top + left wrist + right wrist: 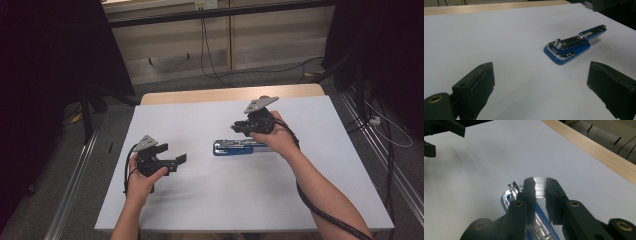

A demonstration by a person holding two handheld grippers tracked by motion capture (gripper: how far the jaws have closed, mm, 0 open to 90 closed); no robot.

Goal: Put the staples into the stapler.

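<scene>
Loading staples into stapler, by the look of it.
Left gripper (172, 156): hovering off to the left, jaws standing wide, nothing between them.
Stapler (233, 147): lying opened at mid-table, blue base down, magazine exposed.
Right gripper (540, 187): jaws pinching a staple strip (539, 187) narrowly, hanging above the stapler; needing strip aligned along the magazine.
Table (200, 200): white sheet around the stapler; nothing blocking.

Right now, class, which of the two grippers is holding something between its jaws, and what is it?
The right gripper: its jaws are closed on a strip of staples above the open blue stapler. The left gripper hangs wide open.
</scene>
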